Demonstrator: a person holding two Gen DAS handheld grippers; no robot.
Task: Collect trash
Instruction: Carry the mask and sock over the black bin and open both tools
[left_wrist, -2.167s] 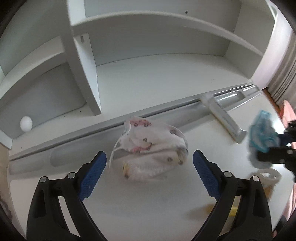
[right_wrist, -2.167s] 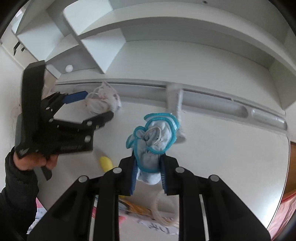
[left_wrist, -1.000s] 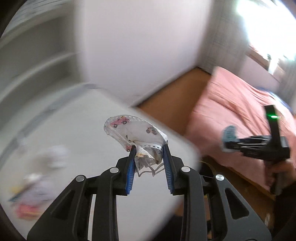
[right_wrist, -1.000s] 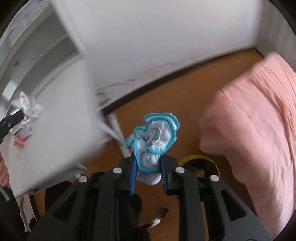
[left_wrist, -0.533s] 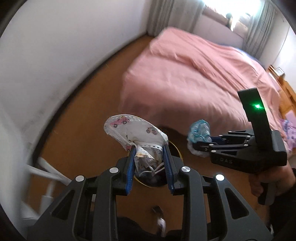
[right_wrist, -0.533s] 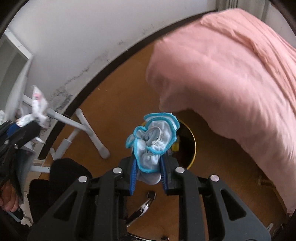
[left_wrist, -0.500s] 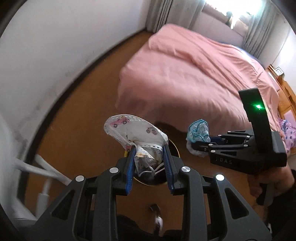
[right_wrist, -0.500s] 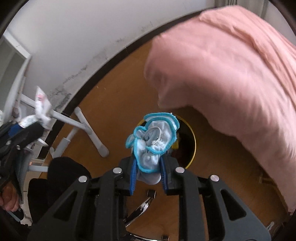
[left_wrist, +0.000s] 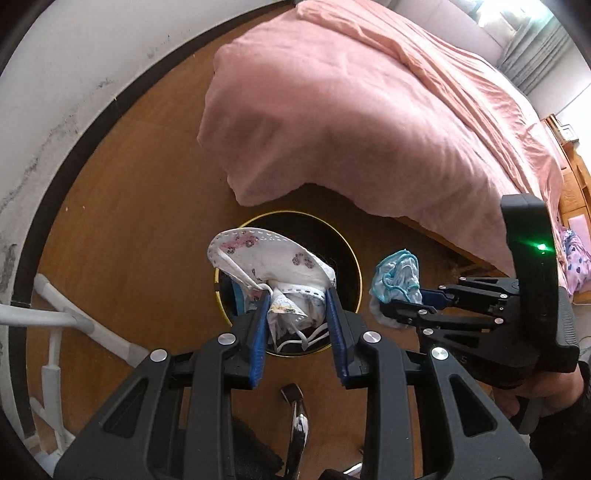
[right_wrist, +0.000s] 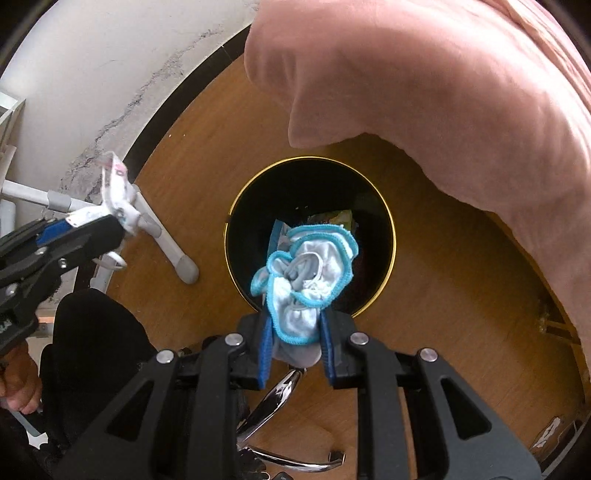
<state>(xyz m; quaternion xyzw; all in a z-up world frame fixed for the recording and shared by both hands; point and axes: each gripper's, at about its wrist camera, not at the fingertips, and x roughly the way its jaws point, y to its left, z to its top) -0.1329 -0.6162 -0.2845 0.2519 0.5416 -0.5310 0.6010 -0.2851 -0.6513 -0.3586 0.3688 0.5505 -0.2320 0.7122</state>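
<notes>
Now each claw (left (left_wrist: 298, 325), right (right_wrist: 295, 334)) clamps a crumpled mask (left_wrist: 273, 266) (right_wrist: 306, 273) above the bin (right_wrist: 384, 206).

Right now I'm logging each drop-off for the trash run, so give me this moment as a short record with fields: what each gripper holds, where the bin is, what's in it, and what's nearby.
left gripper: shut on a white printed face mask, held over the bin
right gripper: shut on a blue-edged face mask, held over the bin
bin: round, black with a gold rim, standing on the wooden floor
bin contents: some wrappers, hard to tell apart
nearby: pink bedcover overhanging beside the bin; white wall
release: not yet done, both masks gripped
</notes>
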